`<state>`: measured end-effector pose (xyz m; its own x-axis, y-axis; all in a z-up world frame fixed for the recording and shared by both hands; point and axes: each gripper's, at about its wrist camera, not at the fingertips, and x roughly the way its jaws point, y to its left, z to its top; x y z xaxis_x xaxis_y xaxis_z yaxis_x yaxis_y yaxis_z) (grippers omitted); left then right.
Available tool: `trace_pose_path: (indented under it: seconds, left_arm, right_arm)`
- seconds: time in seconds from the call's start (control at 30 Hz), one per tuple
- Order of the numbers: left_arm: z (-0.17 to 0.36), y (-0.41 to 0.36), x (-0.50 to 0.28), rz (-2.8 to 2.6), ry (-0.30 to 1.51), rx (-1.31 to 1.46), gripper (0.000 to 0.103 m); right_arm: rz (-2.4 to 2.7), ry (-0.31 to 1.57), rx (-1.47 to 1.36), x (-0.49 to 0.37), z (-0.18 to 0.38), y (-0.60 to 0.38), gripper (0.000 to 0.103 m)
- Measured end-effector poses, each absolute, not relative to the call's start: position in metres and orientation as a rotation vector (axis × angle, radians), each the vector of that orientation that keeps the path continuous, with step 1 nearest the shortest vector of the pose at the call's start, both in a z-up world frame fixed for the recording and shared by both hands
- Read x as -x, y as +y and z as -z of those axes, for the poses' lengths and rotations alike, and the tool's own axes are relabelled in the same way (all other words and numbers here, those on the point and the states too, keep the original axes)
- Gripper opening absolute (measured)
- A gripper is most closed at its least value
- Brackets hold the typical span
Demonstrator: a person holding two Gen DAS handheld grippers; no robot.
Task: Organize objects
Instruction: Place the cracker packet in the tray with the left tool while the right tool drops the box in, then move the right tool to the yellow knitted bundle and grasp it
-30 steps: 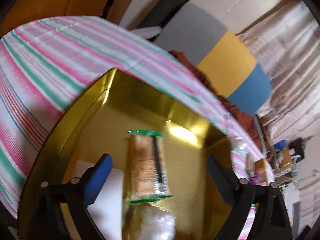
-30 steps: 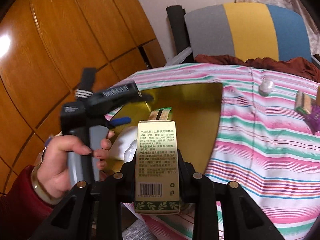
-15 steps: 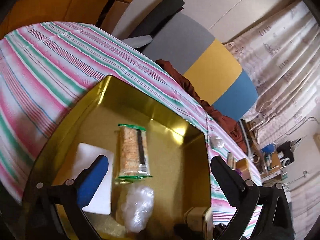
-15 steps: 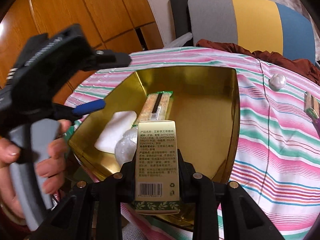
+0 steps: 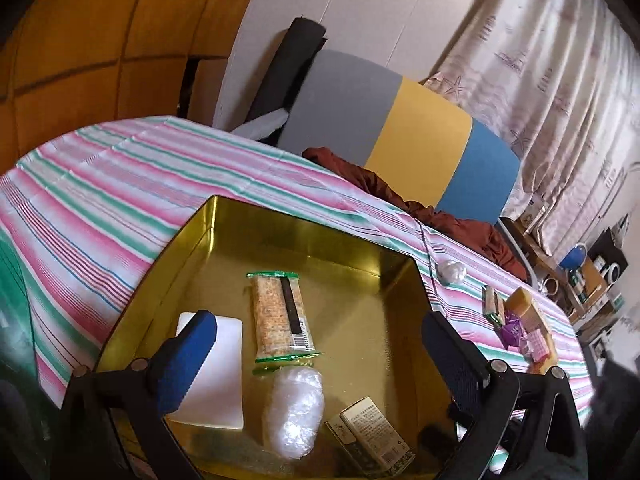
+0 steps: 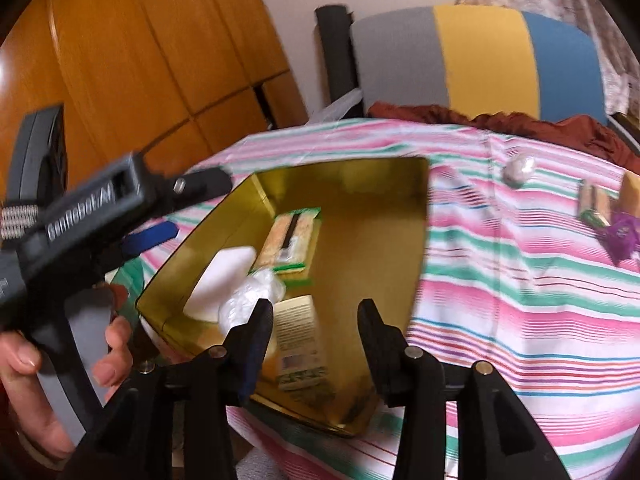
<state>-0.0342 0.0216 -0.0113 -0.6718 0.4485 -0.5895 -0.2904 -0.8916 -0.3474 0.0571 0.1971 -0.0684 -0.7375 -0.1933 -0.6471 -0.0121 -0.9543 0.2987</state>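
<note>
The right tongs [image 6: 316, 320] stood spread apart with nothing between them, poised just above the near end of the gold tray [image 6: 418, 216]. The gold printed box [image 6: 298, 340] lay flat on the tray floor beside their left tip, free of both fingers. The left tongs [image 5: 316, 344] were likewise spread wide and empty, hanging over the same tray [image 5: 188, 248] from its left side; in the right wrist view the person's left hand [image 6: 60, 376] gripped their grey handle.

Inside the tray, the gold printed box [image 5: 372, 436] lay at the near edge, just beside a clear crinkled wrapped bundle [image 5: 296, 408]. A cracker packet with green ends [image 5: 280, 316] lay lengthwise beyond the bundle, and a white flat pad [image 5: 216, 376] lay to its left, partly behind the blue-padded finger [image 5: 188, 360].

The tray sat on the striped cloth [image 5: 100, 192] covering the counter. Farther right on the cloth were a small clear wrapped ball [image 5: 452, 271], a small green-edged packet [image 5: 493, 305], a purple wrapper [image 5: 514, 330] and a pink item [image 5: 536, 346], all well apart from the tray. A chair back in grey, yellow and blue [image 5: 424, 140] stood behind the counter.
</note>
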Motion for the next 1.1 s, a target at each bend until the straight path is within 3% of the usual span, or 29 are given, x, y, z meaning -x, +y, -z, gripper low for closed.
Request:
trace_pose_path:
  seconds: [0.3,0.5,0.97,1.1]
  left_arm:
    - [-0.009,0.071,-0.020,-2.622,0.054,0.681,0.103]
    - [0.007,0.111,-0.051,-2.514,0.161,0.700,0.103]
    - [0.045,0.230,-0.130,-2.204,0.440,0.789,0.103]
    - [0.056,0.250,-0.137,-2.125,0.463,0.841,0.103]
  right_arm:
    - [3.007,-0.541,-0.976,-0.094,0.046,0.257,0.045]
    - [3.133,-0.567,-1.012,-0.123,0.050,0.307,0.045]
    - [3.409,-0.835,-1.271,-0.206,0.098,0.450,0.045]
    - [3.525,-1.039,-1.201,-0.229,0.095,0.500,0.065]
